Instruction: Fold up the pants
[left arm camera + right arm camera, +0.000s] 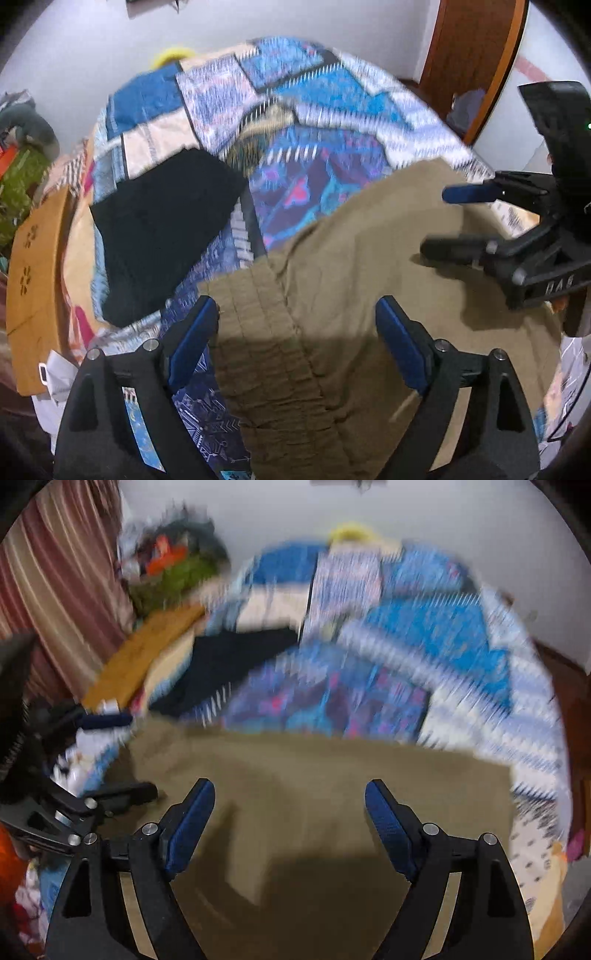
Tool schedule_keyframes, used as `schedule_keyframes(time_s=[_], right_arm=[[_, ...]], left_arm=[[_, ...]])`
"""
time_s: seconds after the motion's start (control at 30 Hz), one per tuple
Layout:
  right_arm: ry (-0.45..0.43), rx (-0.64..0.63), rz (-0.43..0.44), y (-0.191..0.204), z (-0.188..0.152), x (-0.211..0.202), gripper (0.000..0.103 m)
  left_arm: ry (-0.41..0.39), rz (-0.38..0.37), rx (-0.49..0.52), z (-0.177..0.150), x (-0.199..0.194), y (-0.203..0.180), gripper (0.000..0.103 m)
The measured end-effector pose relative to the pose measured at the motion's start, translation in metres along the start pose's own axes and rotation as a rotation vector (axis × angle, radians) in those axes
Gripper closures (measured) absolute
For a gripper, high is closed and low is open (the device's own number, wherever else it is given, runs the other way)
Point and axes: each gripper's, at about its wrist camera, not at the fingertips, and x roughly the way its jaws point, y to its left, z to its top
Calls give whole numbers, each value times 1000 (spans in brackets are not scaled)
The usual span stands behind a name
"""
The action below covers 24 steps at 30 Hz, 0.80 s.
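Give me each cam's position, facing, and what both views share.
Left wrist: on the left claw, angled down at the khaki pants on the patterned bedspread; own open fingers low, right claw at right.
Right wrist: on the right claw, same downward angle, blurred; left claw at left.
Shared: pants, bedspread, black garment, both claws.

Patchwork bedspread (317, 96), black garment (162, 229) on it, wooden door (476, 55).

We count two garments on one bed (332, 85) — one khaki pair of pants (351, 295) and one folded black garment (162, 229). Two tongs show — the left tongs (295, 347) and the right tongs (290, 823) — each with two blue pads.
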Motion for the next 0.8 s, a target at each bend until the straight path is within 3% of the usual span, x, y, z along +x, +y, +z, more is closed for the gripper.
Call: schedule_keyframes(time_s=[0.07,0.4,0.57,0.8], right_arm=[[105,-9,11,0,-10,23,20],[55,23,6,-2,-54,-15,17],[32,17,-71,4,-79,-30,17],[-8,66,-97,1,-116,-54,15]], left_arm=[[12,26,17,-9,10,-1,4],[-44,60,1,-34,-10,4,1],[-57,84,12,-49,-23,1,1],[-62,88,1,-68,-35,-1,1]])
